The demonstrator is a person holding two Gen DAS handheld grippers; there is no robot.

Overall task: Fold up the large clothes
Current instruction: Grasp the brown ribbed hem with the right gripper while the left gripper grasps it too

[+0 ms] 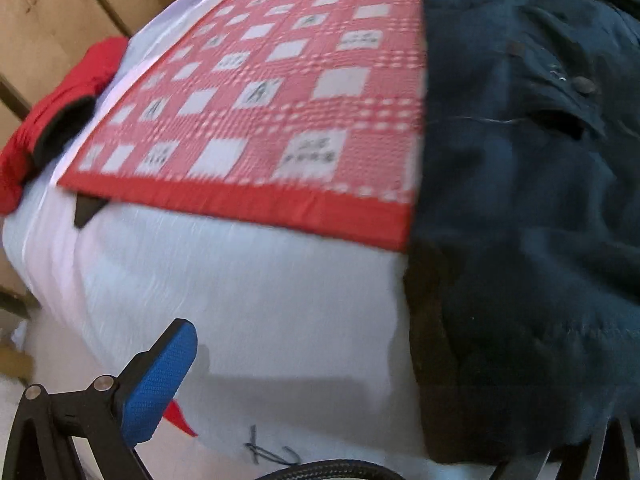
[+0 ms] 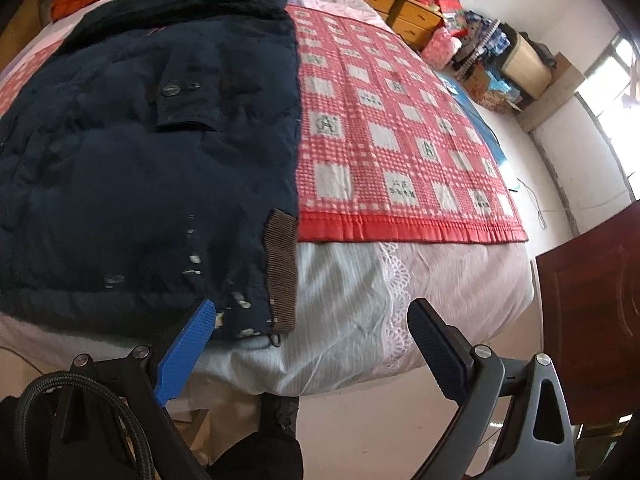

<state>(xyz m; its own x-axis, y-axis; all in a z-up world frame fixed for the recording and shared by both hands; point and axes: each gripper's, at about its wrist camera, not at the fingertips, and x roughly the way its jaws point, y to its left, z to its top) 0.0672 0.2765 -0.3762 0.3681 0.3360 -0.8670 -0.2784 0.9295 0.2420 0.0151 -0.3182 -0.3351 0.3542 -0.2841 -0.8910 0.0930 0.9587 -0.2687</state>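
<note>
Nearest in the right wrist view, the right gripper point(image 2: 310, 316) has its jaws spread wide with nothing between them. The left blue textured finger point(image 2: 186, 354) has its tip at the hem of the large dark navy padded coat point(image 2: 132, 168), touching or just short of it; I cannot tell which. The other, darker finger stands well clear, over the pale striped bedsheet point(image 2: 340, 292). Just ahead of the jaws and a little to their left, a brown ribbed knit strip point(image 2: 282, 272) runs along the coat's lower corner, and small white marks dot the hem beside it. Further ahead and left, a flap pocket with a dark round button point(image 2: 171, 90) sits on the coat's front. Ahead and to the right of the jaws lies the red and white checked woven mat point(image 2: 396, 132) with a plain red border, the coat's edge overlapping its left side. Far beyond, wooden drawers point(image 2: 404, 12) and piled boxes line the wall.

In the blurred left wrist view, only 1 blue finger point(image 1: 160, 384) of the left gripper shows clearly, low on the left; the other side is hidden where the coat point(image 1: 528, 208) hangs at the right, so I cannot tell how these jaws stand. Ahead lies white sheet, then the checked mat point(image 1: 272, 92). Far to the left, a red garment with a black lining point(image 1: 60, 112) rests at the bed's edge.
</note>
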